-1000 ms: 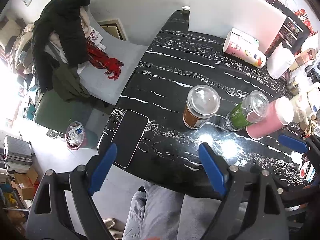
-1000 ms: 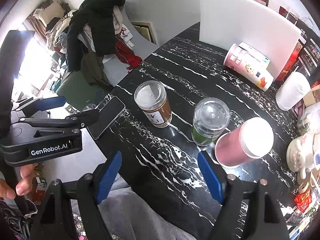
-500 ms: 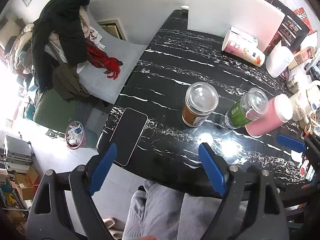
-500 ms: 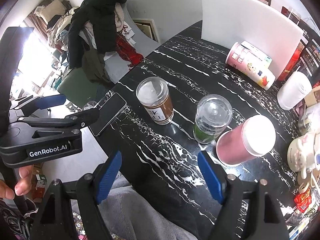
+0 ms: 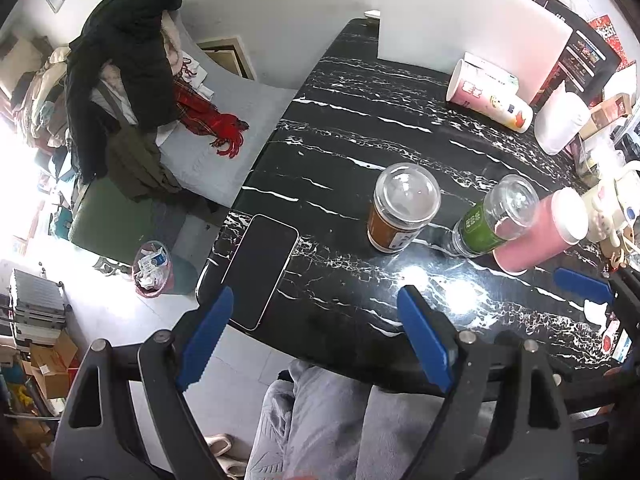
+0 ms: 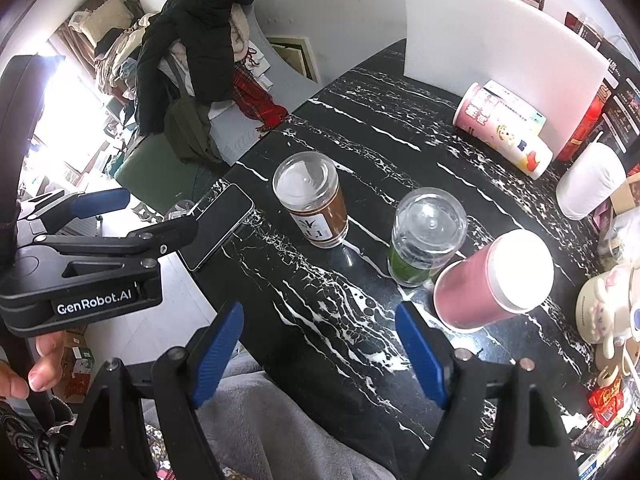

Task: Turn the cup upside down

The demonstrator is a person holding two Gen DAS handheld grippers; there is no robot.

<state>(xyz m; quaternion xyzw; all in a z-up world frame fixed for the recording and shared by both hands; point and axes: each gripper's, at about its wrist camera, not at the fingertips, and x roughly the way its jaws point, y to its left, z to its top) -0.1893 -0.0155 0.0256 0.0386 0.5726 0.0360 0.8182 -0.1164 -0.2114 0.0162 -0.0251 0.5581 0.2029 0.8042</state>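
Three cups stand in a row on the black marble table [image 5: 344,128]: a clear cup with a brown label [image 5: 400,208] [image 6: 312,200], a clear cup with a green label [image 5: 496,216] [image 6: 424,236], and a pink cup with a white end facing up [image 5: 540,232] [image 6: 492,280]. My left gripper [image 5: 320,336] is open and empty, above the near table edge. My right gripper [image 6: 320,352] is open and empty, short of the pink and green cups. The left gripper's body also shows in the right wrist view [image 6: 92,248].
A black phone [image 5: 260,272] lies at the table's near left corner. A pink printed paper cup [image 5: 488,96] lies on its side at the back by a white board [image 6: 500,40]. Clutter lines the right edge [image 6: 600,320]. A chair with clothes [image 5: 128,80] stands left.
Both views have shifted slightly; the cups sit a little farther from the left gripper and slightly nearer the right one. Both grippers stay open. No cup has moved.
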